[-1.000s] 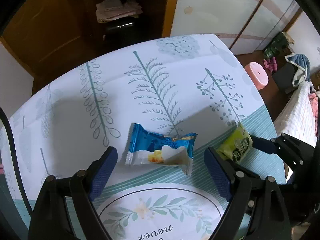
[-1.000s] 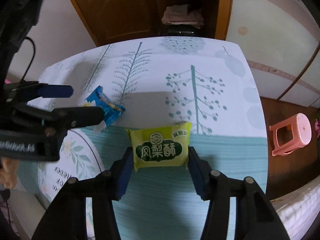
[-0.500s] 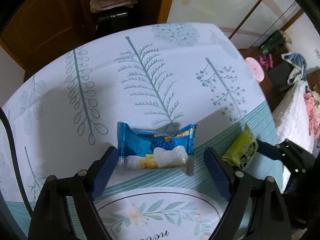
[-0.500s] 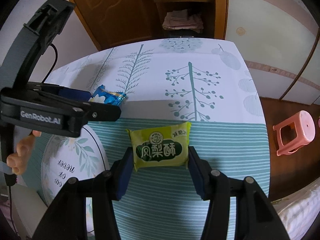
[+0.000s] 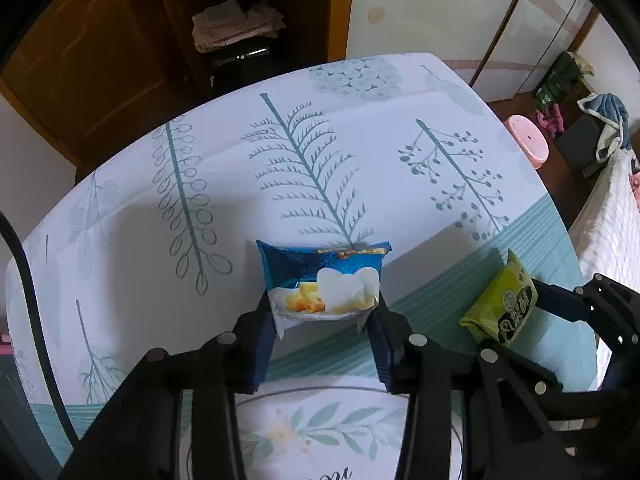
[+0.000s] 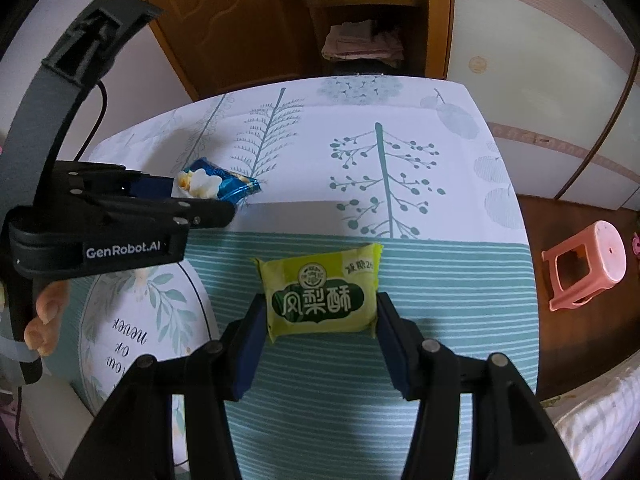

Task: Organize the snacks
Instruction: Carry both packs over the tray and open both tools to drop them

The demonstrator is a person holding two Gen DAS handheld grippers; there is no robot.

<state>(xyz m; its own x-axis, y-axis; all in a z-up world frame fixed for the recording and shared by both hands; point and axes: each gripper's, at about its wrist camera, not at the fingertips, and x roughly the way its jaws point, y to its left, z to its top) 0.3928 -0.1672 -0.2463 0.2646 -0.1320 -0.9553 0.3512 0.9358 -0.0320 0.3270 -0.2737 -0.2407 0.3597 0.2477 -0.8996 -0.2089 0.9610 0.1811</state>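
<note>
My left gripper [image 5: 322,320] is shut on a blue and white snack packet [image 5: 324,280] and holds it above the tablecloth; the packet also shows in the right wrist view [image 6: 212,186]. My right gripper [image 6: 320,320] is shut on a yellow-green pineapple cake packet [image 6: 320,294], held above the striped teal part of the cloth. That packet shows at the right of the left wrist view [image 5: 502,306], with the right gripper's fingers [image 5: 560,304] around it. The left gripper [image 6: 188,196] is to the left of the right one.
The table wears a white cloth with leaf prints [image 5: 304,168] and a teal striped band [image 6: 440,272]. A round printed emblem [image 6: 132,320] lies near me. A pink stool [image 6: 584,264] stands on the floor at right. A wooden cabinet [image 5: 240,20] is behind the table.
My left gripper has closed on the blue packet, which lay between its open fingers before, and lifted it. The right gripper keeps its hold on the yellow-green packet.
</note>
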